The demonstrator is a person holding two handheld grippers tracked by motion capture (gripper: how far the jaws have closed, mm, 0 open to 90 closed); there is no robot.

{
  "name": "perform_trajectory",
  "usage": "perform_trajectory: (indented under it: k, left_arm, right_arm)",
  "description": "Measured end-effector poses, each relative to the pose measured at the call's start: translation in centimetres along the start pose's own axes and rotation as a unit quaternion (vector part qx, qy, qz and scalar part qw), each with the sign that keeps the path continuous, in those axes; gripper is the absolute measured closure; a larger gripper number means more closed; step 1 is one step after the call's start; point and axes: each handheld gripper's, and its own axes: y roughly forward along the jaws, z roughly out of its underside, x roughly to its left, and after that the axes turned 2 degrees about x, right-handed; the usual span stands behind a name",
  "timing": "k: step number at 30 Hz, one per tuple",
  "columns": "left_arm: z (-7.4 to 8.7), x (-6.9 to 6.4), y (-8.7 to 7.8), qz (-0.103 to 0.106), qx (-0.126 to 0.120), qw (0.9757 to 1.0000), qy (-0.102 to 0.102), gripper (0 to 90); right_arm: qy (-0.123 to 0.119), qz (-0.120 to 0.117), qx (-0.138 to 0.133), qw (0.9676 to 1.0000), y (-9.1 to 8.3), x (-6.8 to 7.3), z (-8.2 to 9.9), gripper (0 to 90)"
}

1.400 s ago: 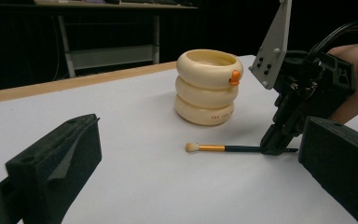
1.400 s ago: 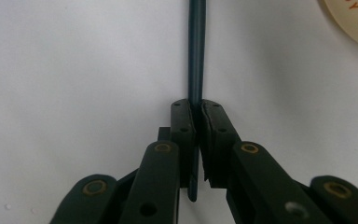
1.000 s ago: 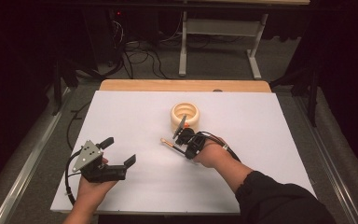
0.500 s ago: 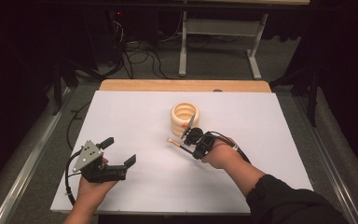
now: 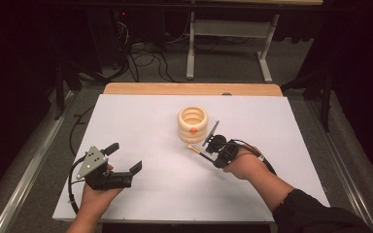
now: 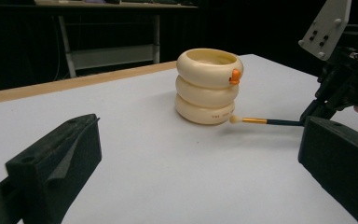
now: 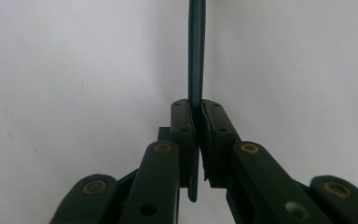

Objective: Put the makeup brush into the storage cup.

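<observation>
Two grippers working at a white table [image 5: 141,121], one of them carrying a thin brush [image 5: 197,151] close to a cream ringed holder [image 5: 193,124].

Right gripper [image 5: 209,154] is clamping its fingers [image 7: 182,122] tight on the dark handle of the brush, which is lying nearly level just above the table; its pale tip and gold collar are pointing at the holder's foot, very near it, though whether they are touching cannot be told. The holder, three stacked rings with a small orange knob [image 6: 235,76] on its top ring, is standing upright near the table's middle. Left gripper [image 5: 125,162] is resting well apart from the holder, toward the person's side, its fingers [image 6: 58,158] spread wide with nothing between them.
</observation>
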Motion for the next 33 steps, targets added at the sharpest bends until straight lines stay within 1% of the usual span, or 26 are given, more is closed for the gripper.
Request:
perform_trajectory:
  k: [1, 3, 4, 7, 8, 10, 11, 12, 13, 14, 15, 16, 17, 19, 20, 26, 27, 28, 29, 30, 31, 33]
  left_arm:
    - [0.0, 0.0, 0.0, 0.000, 0.000, 1.0000, 0.000, 0.0]
    - [0.0, 0.0, 0.0, 0.000, -0.001, 1.0000, -0.001, 0.0]
    - [0.0, 0.0, 0.0, 0.000, -0.001, 1.0000, -0.001, 0.0]
    - [0.0, 0.0, 0.0, 0.000, 0.000, 1.0000, 0.000, 0.0]
    - [0.0, 0.0, 0.1, 0.000, 0.000, 1.0000, 0.000, 0.0]
    - [0.0, 0.0, 0.1, 0.000, 0.000, 1.0000, 0.000, 0.0]
    - [0.1, -0.1, 0.1, 0.000, 0.000, 1.0000, 0.000, 0.0]
    - [0.1, -0.1, 0.1, 0.000, 0.000, 1.0000, 0.000, 0.0]
    - [0.1, -0.1, 0.1, -0.001, 0.001, 1.0000, 0.000, 0.0]
    - [0.1, -0.1, 0.1, -0.001, 0.001, 1.0000, 0.000, 0.0]
    - [0.1, -0.1, 0.1, -0.002, 0.001, 1.0000, 0.000, 0.0]
    - [0.1, -0.1, 0.1, -0.002, 0.001, 1.0000, 0.000, 0.0]
    - [0.1, -0.1, 0.2, -0.003, 0.001, 1.0000, 0.000, 0.0]
    - [0.1, -0.1, 0.2, -0.004, 0.002, 1.0000, 0.000, 0.0]
    - [0.1, -0.1, 0.2, -0.004, 0.002, 1.0000, 0.000, 0.0]
    - [0.1, -0.1, 0.2, -0.003, 0.003, 1.0000, 0.002, 0.0]
    - [0.1, -0.1, 0.2, -0.003, 0.003, 1.0000, 0.001, 0.0]
    - [0.1, -0.1, 0.2, -0.003, 0.003, 1.0000, 0.001, 0.0]
    - [0.1, -0.1, 0.2, -0.003, 0.003, 1.0000, 0.001, 0.0]
    - [0.1, -0.1, 0.2, -0.003, 0.003, 1.0000, 0.001, 0.0]
    - [0.2, -0.1, 0.2, -0.002, 0.003, 1.0000, 0.000, 0.0]
    - [0.2, -0.1, 0.2, -0.002, 0.003, 1.0000, 0.000, 0.0]
  right_arm:
    - [0.005, 0.000, 0.000, 1.0000, 0.0, -0.2, 0.6, 86.9]
    - [0.010, 0.002, 0.001, 1.0000, -0.1, -0.5, 1.2, 86.9]
    - [0.010, 0.002, 0.001, 1.0000, -0.1, -0.5, 1.2, 86.9]
    - [0.016, 0.004, 0.001, 0.9999, -0.1, -1.0, 2.1, 86.9]
    - [0.023, 0.005, 0.001, 0.9997, -0.2, -1.3, 2.7, 86.9]
    - [0.025, 0.009, -0.001, 0.9997, -0.2, -1.4, 3.0, 86.9]
    - [0.028, 0.010, 0.000, 0.9996, -0.2, -1.8, 3.6, 86.9]
    - [0.028, 0.010, 0.000, 0.9996, -0.2, -1.8, 3.6, 86.9]
    - [0.033, 0.010, 0.000, 0.9994, -0.3, -2.1, 4.1, 86.9]
    - [0.033, 0.010, 0.000, 0.9994, -0.3, -2.1, 4.1, 86.9]
    - [0.038, 0.010, 0.002, 0.9992, -0.4, -2.5, 4.7, 86.9]
    - [0.038, 0.010, 0.002, 0.9992, -0.4, -2.5, 4.7, 86.9]
    - [0.043, 0.012, 0.002, 0.9990, -0.4, -2.7, 5.2, 86.9]
    - [0.053, 0.013, 0.003, 0.9985, -0.5, -2.9, 5.7, 86.9]
    - [0.059, 0.014, 0.004, 0.9981, -0.5, -3.0, 5.8, 86.8]
    - [0.070, 0.013, 0.007, 0.9975, -0.4, -3.4, 6.8, 86.8]
    - [0.070, 0.015, 0.007, 0.9974, -0.3, -3.5, 6.9, 86.8]
    - [0.062, 0.016, 0.006, 0.9979, -0.3, -3.6, 7.0, 86.9]
    - [0.070, 0.015, 0.007, 0.9974, -0.3, -3.5, 7.1, 86.8]
    - [0.070, 0.015, 0.007, 0.9974, -0.3, -3.5, 7.1, 86.8]
    - [0.076, 0.014, 0.005, 0.9970, -0.2, -3.5, 7.1, 86.9]
    - [0.076, 0.014, 0.005, 0.9970, -0.2, -3.4, 7.1, 86.9]
